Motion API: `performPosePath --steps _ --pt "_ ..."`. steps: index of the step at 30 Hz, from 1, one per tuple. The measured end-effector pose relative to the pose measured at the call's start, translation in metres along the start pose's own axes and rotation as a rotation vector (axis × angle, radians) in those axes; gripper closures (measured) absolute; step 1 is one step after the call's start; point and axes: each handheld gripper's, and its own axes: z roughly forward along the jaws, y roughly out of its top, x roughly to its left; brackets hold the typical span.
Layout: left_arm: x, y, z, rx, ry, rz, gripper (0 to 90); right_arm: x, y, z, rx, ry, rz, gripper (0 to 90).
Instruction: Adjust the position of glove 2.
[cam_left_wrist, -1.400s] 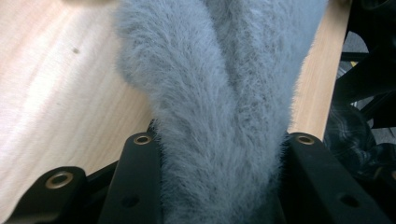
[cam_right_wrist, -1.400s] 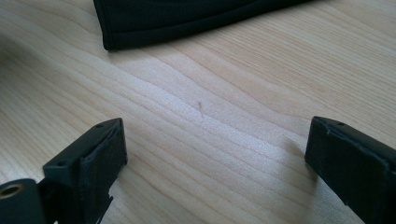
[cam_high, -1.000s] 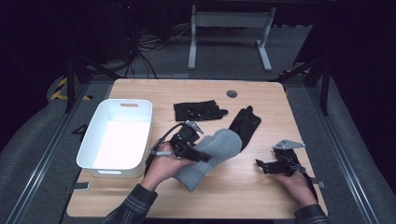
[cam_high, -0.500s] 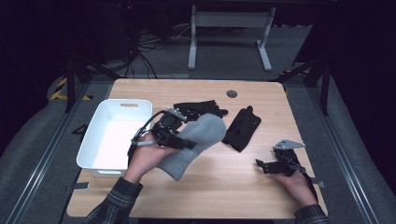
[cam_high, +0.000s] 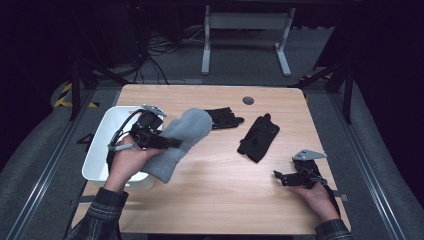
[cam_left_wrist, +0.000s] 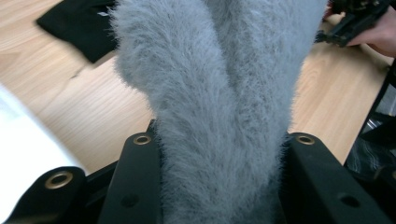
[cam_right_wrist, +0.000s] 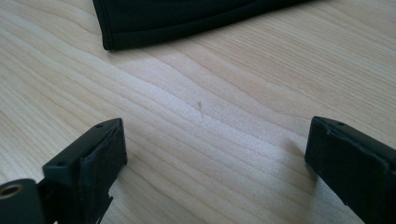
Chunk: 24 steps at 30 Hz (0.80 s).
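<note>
High view, left gripper: the left gripper (cam_high: 172, 142) is clamped on a fluffy grey mitten (cam_high: 181, 142), held above the wooden table (cam_high: 220, 195) at the right edge of the white bin (cam_high: 102, 145).
High view, mitten: it hangs slanting, rounded end up toward the far side, lower end over the bin's near right corner; whether it touches the bin cannot be told.
High view, right gripper: the right gripper (cam_high: 280, 177) rests low near the table's right front, jaws pointing left; their gap is too small to judge here.
High view, other things: two black gloves, one (cam_high: 258, 137) near the middle, one (cam_high: 222, 118) just behind the mitten, partly covered by it.
Left gripper view, grip: both black jaws press into the mitten (cam_left_wrist: 224, 112) from either side, squeezing it narrow between them.
Left gripper view, hidden: the mitten is cut off at top and bottom; a black glove (cam_left_wrist: 79, 23) and a blurred white edge of the bin (cam_left_wrist: 28, 140) lie behind.
Right gripper view, jaws: wide apart, nothing between them, bare wood (cam_right_wrist: 205, 140) beneath.
Right gripper view, cut off: the edge of a black glove (cam_right_wrist: 187, 18) runs off the top.
</note>
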Motion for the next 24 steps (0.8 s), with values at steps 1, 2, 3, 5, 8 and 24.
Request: performPosePath --steps 1,2,3,5,8,24 --pt "0.003 -0.002 -0.003 -0.003 0.007 -0.008 63.2 0.000 0.000 0.000 0.000 0.000 0.000 5.8" --pt "0.006 -0.004 -0.005 -0.006 0.009 -0.011 63.2 0.000 0.000 0.000 0.000 -0.001 0.000 5.9" --pt "0.010 -0.006 -0.009 -0.013 0.014 -0.023 63.2 0.000 0.000 0.000 0.000 -0.001 0.000 5.9" --pt "0.015 -0.009 -0.015 -0.022 0.021 -0.037 63.3 0.000 0.000 0.000 0.000 -0.001 0.000 5.8" --pt "0.024 -0.014 -0.023 -0.035 0.039 -0.060 63.2 0.000 0.000 0.000 0.000 -0.001 0.001 5.9" --pt "0.085 -0.054 -0.039 -0.042 0.093 -0.248 63.2 0.000 0.000 0.000 0.000 -0.005 0.004 5.8"
